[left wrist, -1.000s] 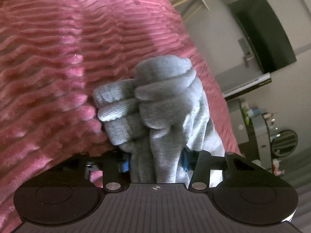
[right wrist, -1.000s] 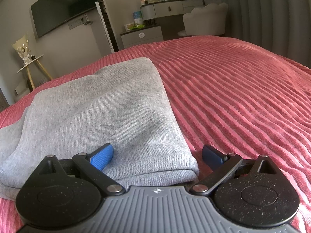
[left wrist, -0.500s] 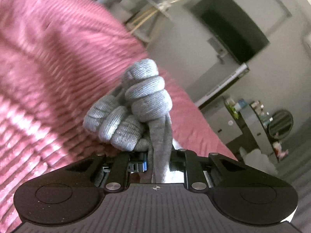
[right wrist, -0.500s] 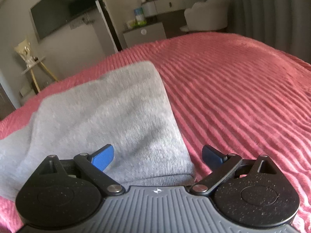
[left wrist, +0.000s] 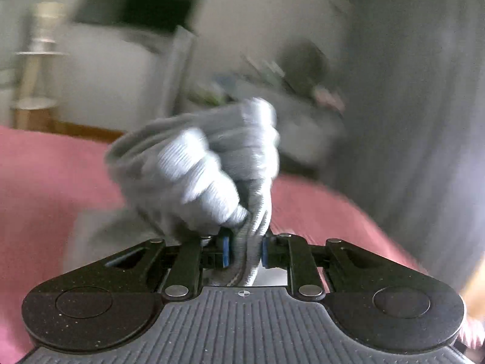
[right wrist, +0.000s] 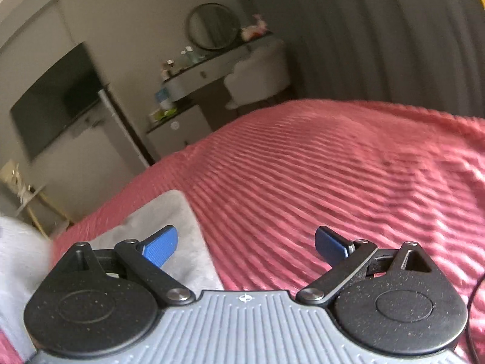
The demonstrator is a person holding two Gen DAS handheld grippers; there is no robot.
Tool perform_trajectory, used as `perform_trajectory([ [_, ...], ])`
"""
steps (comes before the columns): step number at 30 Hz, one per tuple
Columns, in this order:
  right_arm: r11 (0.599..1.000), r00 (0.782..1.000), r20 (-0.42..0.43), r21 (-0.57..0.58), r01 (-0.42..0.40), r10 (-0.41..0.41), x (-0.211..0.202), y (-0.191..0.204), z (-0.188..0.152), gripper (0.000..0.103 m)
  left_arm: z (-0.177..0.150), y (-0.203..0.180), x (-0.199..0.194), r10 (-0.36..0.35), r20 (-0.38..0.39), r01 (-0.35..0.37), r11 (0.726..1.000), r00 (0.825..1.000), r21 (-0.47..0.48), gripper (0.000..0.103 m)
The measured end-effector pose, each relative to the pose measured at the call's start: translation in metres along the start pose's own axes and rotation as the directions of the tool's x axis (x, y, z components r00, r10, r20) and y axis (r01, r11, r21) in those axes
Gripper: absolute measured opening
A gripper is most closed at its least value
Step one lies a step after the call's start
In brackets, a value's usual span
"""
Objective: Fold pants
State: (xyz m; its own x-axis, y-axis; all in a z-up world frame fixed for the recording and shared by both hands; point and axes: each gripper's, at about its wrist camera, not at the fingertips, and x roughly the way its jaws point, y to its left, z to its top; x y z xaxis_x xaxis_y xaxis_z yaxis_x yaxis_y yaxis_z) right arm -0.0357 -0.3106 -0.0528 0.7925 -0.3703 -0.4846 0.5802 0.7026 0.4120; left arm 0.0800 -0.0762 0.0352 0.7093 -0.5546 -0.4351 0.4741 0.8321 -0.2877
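Pants (right wrist: 178,230): grey, mostly flat on the pink bed (right wrist: 333,166), by the near-left edge. Left tongs (left wrist: 244,248) clamped on a bunched ribbed end, probably the waistband, held up above the bed; jaws just eased slightly, cloth between them. Right tongs (right wrist: 245,242) spread wide, empty, left pad over the folded body's right edge. Left holds the free end; the fold looks set to land on the flat part beside the right tongs.

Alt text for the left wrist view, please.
Blurred view: the left gripper is clamped on a bunched ribbed end of the grey pants, lifted above the pink bedspread. Its jaws have just eased slightly. Behind, an indistinct bedroom wall.
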Motion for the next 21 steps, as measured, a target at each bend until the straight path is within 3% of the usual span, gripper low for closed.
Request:
perform_trajectory([
  [1,1.0,1.0,-0.009,0.031,0.0,0.001,0.003,-0.005,0.0,0.097,-0.02,-0.02,0.022,-0.033,-0.067,0.035,0.999,0.997,0.031,0.049],
  [2,0.999,1.0,-0.019,0.05,0.0,0.001,0.005,-0.009,0.0,0.097,-0.04,-0.033,0.041,-0.042,-0.143,0.05,0.997,0.989,0.056,0.059],
  [4,0.998,0.999,-0.043,0.062,0.007,-0.005,0.016,-0.012,-0.002,0.097,-0.075,-0.042,0.069,-0.045,-0.319,0.07,0.995,0.947,0.065,0.053],
  [5,0.998,0.998,-0.055,0.058,0.015,-0.012,0.02,-0.011,-0.003,0.097,-0.085,-0.043,0.065,-0.038,-0.308,0.067,0.994,0.951,0.084,0.054],
  [6,0.998,0.998,-0.07,0.057,0.011,-0.007,0.025,-0.011,-0.004,0.097,-0.085,-0.044,0.051,-0.036,-0.255,0.069,0.99,0.966,0.121,0.055],
  [8,0.998,0.996,-0.085,0.052,-0.027,0.031,0.029,-0.011,-0.006,0.097,-0.074,-0.042,0.03,-0.074,-0.254,0.116,0.981,0.964,0.153,0.07],
  [10,0.998,0.994,-0.094,0.04,-0.052,0.056,0.03,-0.007,-0.008,0.097,-0.059,-0.026,-0.001,-0.115,-0.183,0.137,0.985,0.976,0.11,0.082],
  [11,0.997,0.992,-0.1,0.04,-0.07,0.073,0.032,-0.004,-0.008,0.097,-0.055,-0.015,-0.017,-0.107,-0.144,0.119,0.99,0.984,0.072,0.09],
  [15,0.988,0.979,-0.137,0.014,-0.154,0.154,0.036,0.011,-0.012,0.097,-0.049,0.035,-0.058,0.02,-0.078,-0.029,0.993,0.997,-0.112,0.092],
  [18,0.965,0.95,-0.174,0.012,-0.262,0.26,0.038,0.028,-0.013,0.097,-0.05,0.084,-0.081,0.145,-0.09,-0.166,0.94,0.985,-0.299,0.092],
  [21,0.936,0.915,-0.205,0.03,-0.35,0.349,0.044,0.045,-0.011,0.097,-0.059,0.122,-0.104,0.287,-0.105,-0.305,0.869,0.952,-0.391,0.092],
])
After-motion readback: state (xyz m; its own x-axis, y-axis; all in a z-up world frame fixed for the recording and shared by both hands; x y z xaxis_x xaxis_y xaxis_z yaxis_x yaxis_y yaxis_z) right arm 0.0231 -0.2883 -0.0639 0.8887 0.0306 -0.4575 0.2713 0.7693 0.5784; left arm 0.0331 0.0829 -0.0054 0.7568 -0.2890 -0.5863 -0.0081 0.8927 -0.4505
